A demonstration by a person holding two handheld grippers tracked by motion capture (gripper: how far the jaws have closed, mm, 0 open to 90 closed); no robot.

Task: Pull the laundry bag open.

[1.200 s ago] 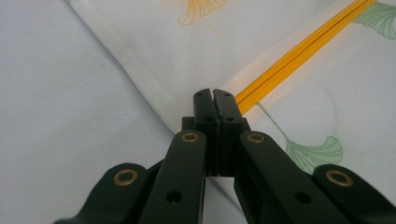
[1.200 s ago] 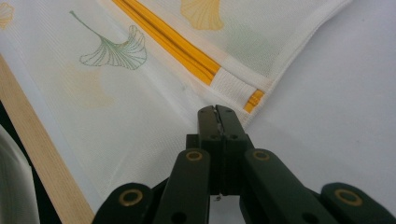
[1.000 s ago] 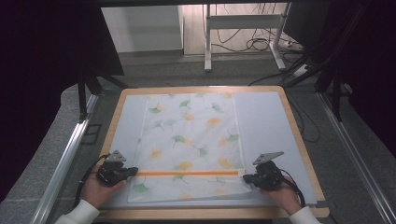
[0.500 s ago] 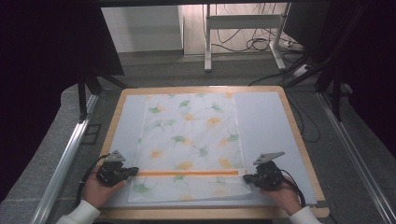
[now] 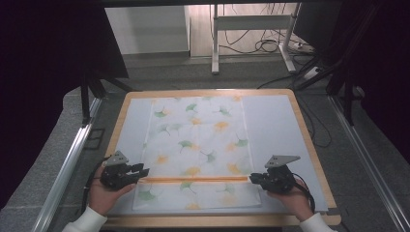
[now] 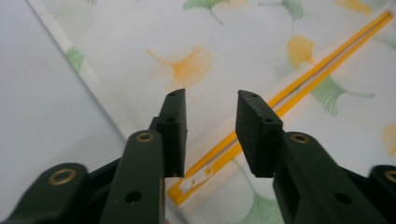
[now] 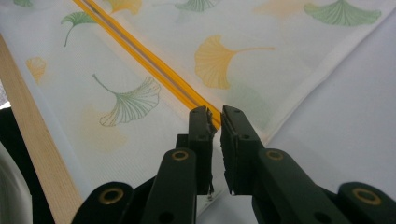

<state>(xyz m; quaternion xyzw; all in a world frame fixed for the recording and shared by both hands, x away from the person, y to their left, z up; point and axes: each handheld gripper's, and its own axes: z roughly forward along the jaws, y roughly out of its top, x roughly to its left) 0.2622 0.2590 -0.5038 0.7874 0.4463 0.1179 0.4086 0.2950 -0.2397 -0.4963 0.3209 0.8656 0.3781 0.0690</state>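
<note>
With the right gripper (image 7: 215,122) fingers pinching the 3 o'clock end of the orange zipper (image 5: 193,179) on the white ginkgo-print fabric pouch (image 5: 198,145) and the left gripper (image 6: 209,128) fingers spread open over its 9 o'clock end, an unanchored pull could bunch the cloth.

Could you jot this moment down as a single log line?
left tongs: open over orange zipper end | right tongs: shut on zipper's other end | leaf-print cloth: flat

We see left hand-held gripper (image 6: 210,128) jaws apart over orange zipper (image 6: 299,84) end on leaf-print cloth (image 6: 154,37); pale surface (image 6: 42,107) alongside.
</note>
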